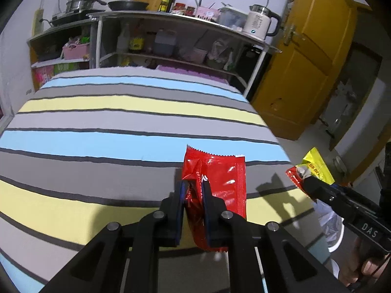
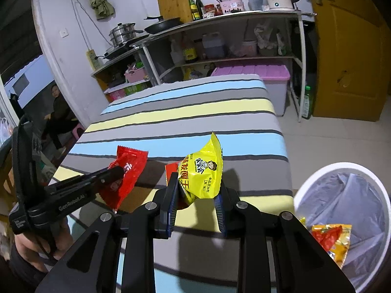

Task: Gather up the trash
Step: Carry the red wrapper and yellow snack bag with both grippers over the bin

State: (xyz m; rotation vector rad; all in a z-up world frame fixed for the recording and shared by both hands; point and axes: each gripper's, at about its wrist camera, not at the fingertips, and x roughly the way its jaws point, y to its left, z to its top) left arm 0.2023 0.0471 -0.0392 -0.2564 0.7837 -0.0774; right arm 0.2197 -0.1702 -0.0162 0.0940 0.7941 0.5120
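Striped cloth in grey, blue and yellow covers the worktop [image 1: 122, 112], with kitchen shelves [image 1: 171, 36] behind it and a yellow door [image 1: 305, 61] to the side. Left tongs [image 1: 193, 190] are pinched nearly closed on a red wrapper [image 1: 220, 183], which hangs clear of the cloth; right tongs [image 2: 198, 190] stand at a middling gap, clamped on a puffy yellow snack bag [image 2: 204, 171] with a second red packet [image 2: 171, 168] tucked against it. That tucked packet looks only partly caught and could drop short of the bin, and the slick, air-filled bag could squirm out if it is swung quickly. Only the right wrist view shows the white bin [image 2: 317, 178] with its liner, low beside the worktop's corner, with wrappers already inside [image 2: 330, 239]; the left wrist view shows how little of the red wrapper's edge is actually gripped.
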